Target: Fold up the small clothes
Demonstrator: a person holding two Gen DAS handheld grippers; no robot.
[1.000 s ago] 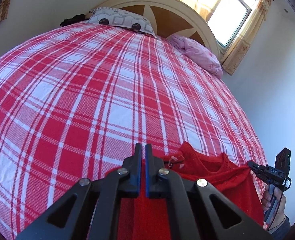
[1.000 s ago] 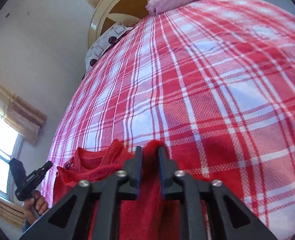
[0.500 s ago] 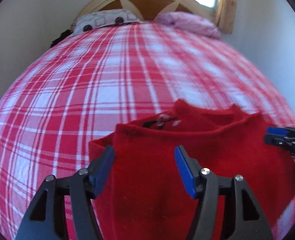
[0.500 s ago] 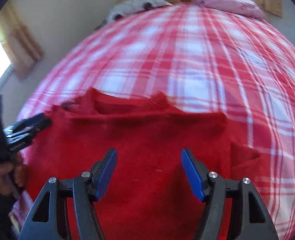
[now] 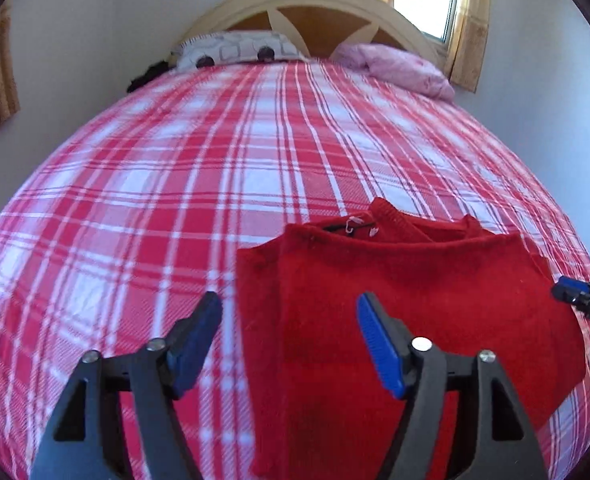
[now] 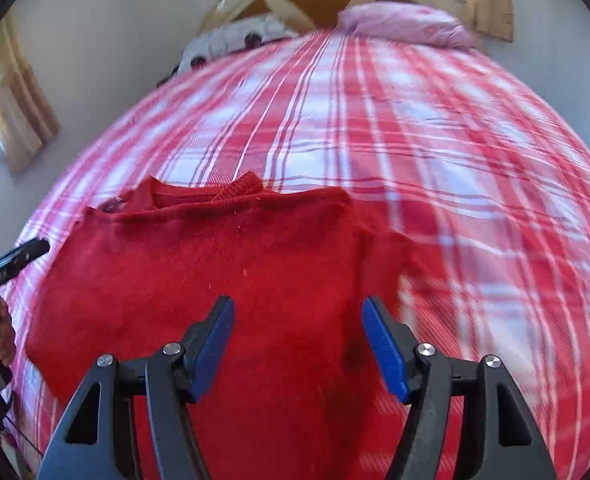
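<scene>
Below both spread fingers (image 6: 383, 344), red sweater (image 6: 223, 272), flat, unheld.

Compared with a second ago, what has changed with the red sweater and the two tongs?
Both tongs let go: the left tongs and right tongs, shut on the red sweater a second ago, now stand open and drawn back above it. The sweater, held up then, lies folded on the plaid bedspread. The pillows stayed put.

The sweater (image 5: 415, 304) lies flat on the bed (image 5: 175, 184), at its near edge. Two pillows (image 5: 235, 50) lie at the far end, against the headboard (image 5: 315, 4).
</scene>
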